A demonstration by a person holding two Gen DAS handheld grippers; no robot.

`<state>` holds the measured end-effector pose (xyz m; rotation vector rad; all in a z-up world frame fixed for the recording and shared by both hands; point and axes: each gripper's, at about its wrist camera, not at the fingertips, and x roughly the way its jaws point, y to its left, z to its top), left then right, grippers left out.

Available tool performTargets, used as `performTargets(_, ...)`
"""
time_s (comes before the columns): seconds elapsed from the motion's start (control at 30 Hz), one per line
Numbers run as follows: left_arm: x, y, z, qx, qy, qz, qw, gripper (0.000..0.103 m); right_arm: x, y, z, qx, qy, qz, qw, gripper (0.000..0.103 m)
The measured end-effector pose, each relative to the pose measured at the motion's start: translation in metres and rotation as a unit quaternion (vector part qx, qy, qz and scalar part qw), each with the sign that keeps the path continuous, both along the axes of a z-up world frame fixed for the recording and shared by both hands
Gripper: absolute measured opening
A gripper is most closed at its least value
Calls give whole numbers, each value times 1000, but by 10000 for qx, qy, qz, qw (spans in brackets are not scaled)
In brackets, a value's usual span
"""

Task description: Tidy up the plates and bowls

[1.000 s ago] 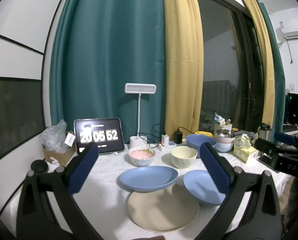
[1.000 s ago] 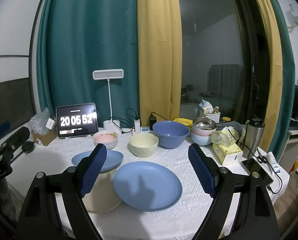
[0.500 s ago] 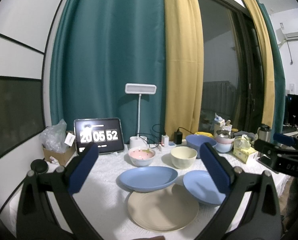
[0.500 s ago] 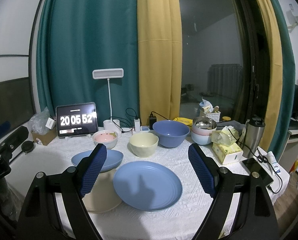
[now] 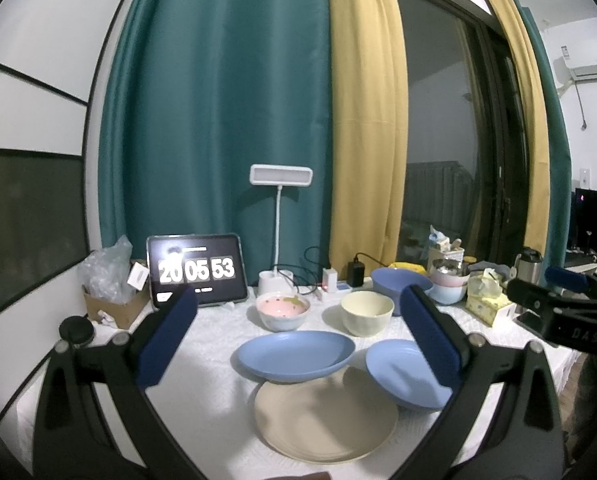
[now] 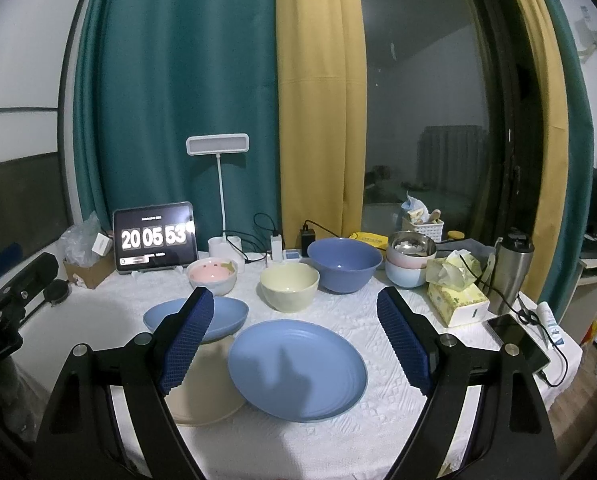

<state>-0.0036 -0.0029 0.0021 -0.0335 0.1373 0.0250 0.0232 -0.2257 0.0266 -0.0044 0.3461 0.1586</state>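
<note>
From the left wrist view, the left claw (image 5: pixel 296 334) hangs wide open and empty above the tabletop (image 5: pixel 202 400), framing a cream plate (image 5: pixel 325 420) at six o'clock with a shallow blue dish (image 5: pixel 294 354) overlapping its far edge at twelve. A blue plate (image 5: pixel 406 374) sits at three o'clock, its rim touching the cream one. Behind them stand a pink bowl (image 5: pixel 283 311) and a cream bowl (image 5: pixel 367 313). Over to the right wrist view: the right claw (image 6: pixel 296 340) gapes open too, nothing held, with the blue plate (image 6: pixel 297 364) dead centre between its pads. At eleven o'clock the blue dish (image 6: pixel 218 314), at twelve the cream bowl (image 6: pixel 289 286), and a large blue bowl (image 6: pixel 344 264) just past it at one. These look like light, stiff, matte plasticky pieces, so probably not fragile, though smooth rims may slip. I'd pinch each at its rim, where the raised lip gives the pads something to bite.
</note>
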Motion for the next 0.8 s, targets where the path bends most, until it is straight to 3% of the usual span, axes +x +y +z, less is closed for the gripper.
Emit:
performTargets(0.33,4,-11,-7,1,148,-89,9999,102,11,1,-13,-42,80,15,10000,87)
performTargets(0.8,67,-35,-35,114,963,-362,9946,101,55,-17,-47,62,633,-83,9979,87)
